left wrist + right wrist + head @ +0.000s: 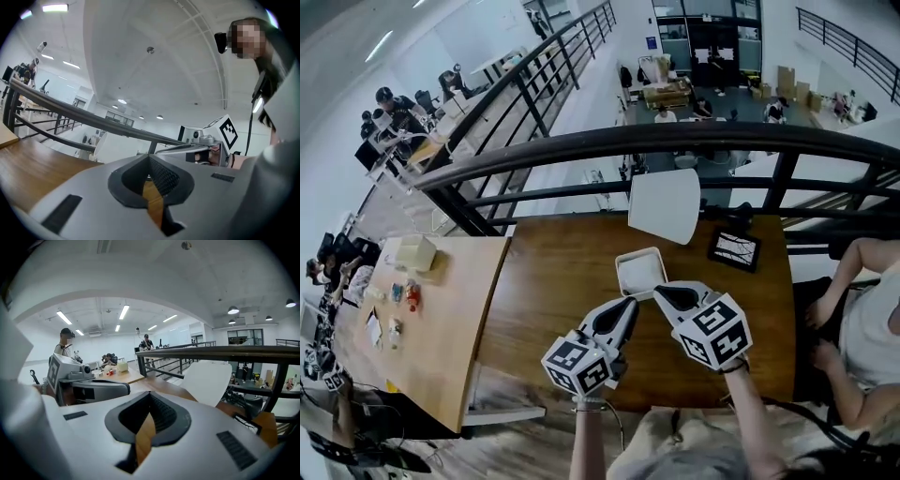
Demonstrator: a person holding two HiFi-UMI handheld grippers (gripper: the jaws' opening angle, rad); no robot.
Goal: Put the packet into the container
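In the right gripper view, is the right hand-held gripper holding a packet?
No, the right hand-held gripper has its jaws shut together with nothing caught between them.

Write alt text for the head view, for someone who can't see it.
The left claw and right claw, both shut and empty, hang close together by the near edge of a white square container on a brown wooden table.
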